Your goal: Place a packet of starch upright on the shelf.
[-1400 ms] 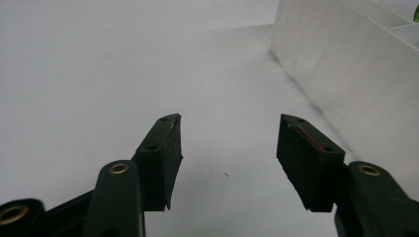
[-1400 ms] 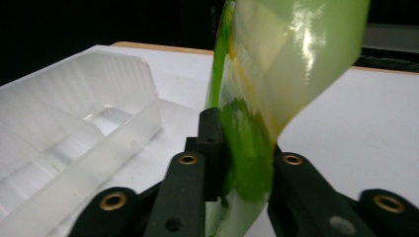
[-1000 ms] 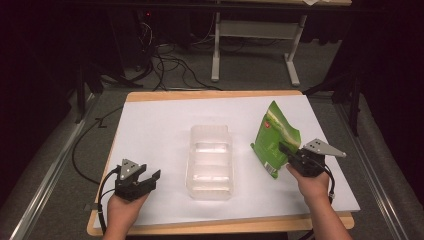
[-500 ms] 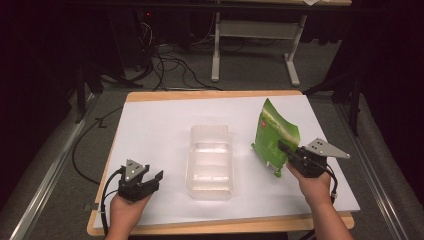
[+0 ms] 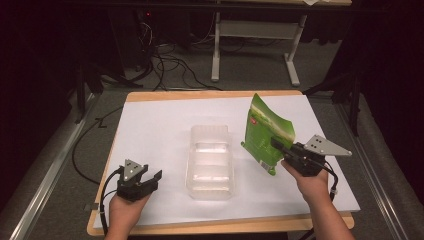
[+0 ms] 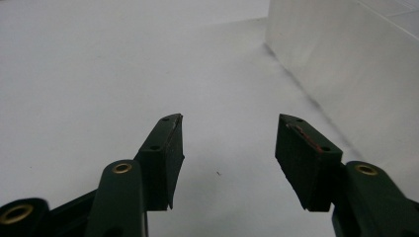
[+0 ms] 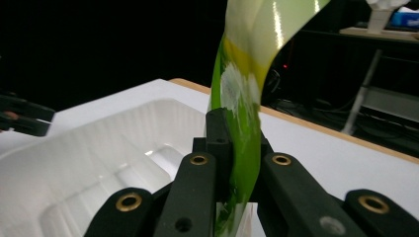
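Bright lit tabletop, dark surroundings, soft close-up blur, faint glare

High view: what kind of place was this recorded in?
Probably a lab or workshop recording station, not a home. A wooden table covered in white paper stands on grey carpet, with loose cables on the floor behind it and a metal-legged bench in the dark background.

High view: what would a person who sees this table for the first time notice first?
The bright green bag catches the eye first: the right gripper is shut on its edge and holds it upright above the right part of the white table. Next comes the clear plastic tray, empty, in the middle. The left gripper rests open near the front left corner.
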Tool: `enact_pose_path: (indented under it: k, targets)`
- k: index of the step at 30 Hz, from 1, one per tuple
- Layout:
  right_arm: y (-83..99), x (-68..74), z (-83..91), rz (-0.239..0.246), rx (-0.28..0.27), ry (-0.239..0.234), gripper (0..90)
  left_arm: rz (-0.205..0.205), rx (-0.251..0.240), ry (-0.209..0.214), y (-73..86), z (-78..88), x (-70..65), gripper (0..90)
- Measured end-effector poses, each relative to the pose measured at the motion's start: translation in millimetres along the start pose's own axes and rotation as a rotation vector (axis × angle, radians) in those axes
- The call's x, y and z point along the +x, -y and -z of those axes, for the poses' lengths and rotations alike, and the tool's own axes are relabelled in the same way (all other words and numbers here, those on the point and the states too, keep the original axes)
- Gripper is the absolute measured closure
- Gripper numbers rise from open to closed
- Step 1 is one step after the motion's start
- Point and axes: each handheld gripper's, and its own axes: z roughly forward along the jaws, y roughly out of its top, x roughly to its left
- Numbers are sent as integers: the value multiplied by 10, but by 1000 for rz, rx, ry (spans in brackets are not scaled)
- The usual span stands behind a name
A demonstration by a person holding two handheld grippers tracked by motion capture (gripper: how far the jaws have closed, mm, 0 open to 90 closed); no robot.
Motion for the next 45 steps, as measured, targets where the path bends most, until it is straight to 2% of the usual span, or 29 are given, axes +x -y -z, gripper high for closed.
enact_pose_path:
  k: [7,13,28,34,42,45]
  targets:
    - [-142,59,-103,-2,-15,-109,878,7,-4,-4,1,7,21,447]
    - [-232,189,-270,20,-9,-171,878,11,-6,-6,0,15,34,447]
    - [-278,474,-524,35,-21,-379,878,29,-3,-29,14,3,67,445]
    - [-268,562,-562,55,-5,-436,878,31,5,-32,14,2,74,445]
    - [-263,629,-620,47,18,-489,878,33,-1,-31,15,13,83,445]
    - [-259,648,-678,49,43,-507,877,37,-5,-32,18,18,93,445]
